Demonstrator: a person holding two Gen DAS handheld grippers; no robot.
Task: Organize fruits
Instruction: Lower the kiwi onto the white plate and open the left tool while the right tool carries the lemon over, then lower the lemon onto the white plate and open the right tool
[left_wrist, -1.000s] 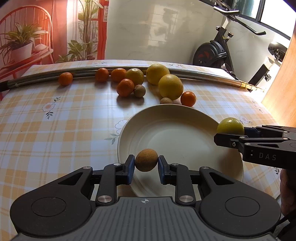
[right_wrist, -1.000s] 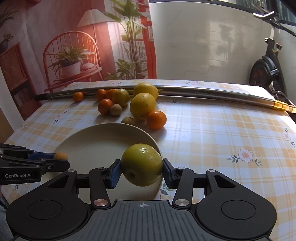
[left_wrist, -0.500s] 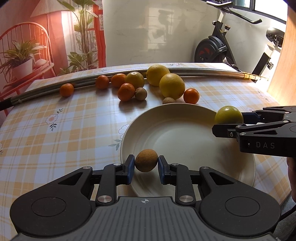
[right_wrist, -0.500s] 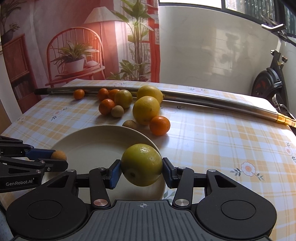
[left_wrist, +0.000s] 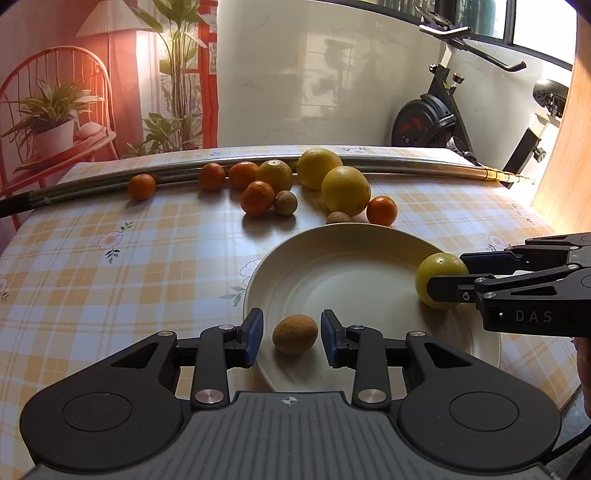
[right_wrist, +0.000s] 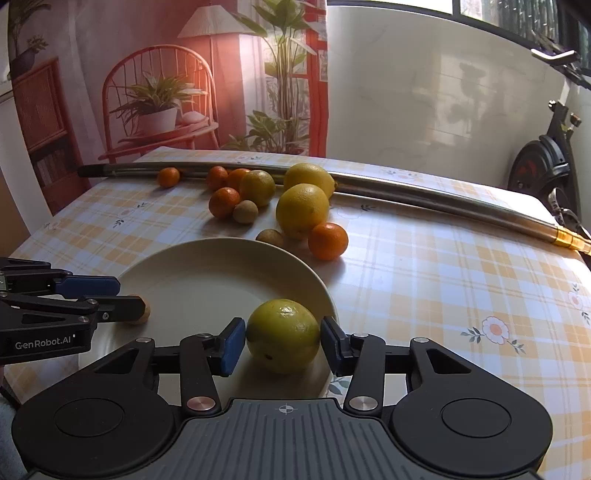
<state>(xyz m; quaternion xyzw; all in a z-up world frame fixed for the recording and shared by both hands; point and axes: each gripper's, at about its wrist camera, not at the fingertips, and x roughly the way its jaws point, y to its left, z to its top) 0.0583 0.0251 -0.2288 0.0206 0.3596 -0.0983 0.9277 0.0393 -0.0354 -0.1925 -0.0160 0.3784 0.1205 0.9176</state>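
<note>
Two fruits (left_wrist: 294, 334) (right_wrist: 283, 335) lie on the plate (left_wrist: 347, 258); the other fruits (left_wrist: 345, 190) lie behind it, before the pole (left_wrist: 406, 164).

Glossy plate (left_wrist: 369, 243) — glossy tablecloth (left_wrist: 147, 266), polished metal pole (left_wrist: 406, 164).

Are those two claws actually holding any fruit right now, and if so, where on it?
Nothing is held. The left gripper stands open around the small brown fruit, the right gripper around the yellow-green citrus; both fruits rest on the plate.

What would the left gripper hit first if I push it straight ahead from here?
Left gripper, jaws open, straddles the small brown fruit lying on the plate. Going straight, its body would likely push that fruit first. Beyond is bare plate, then the small brown fruit at the far rim; depth is uncertain.
</note>
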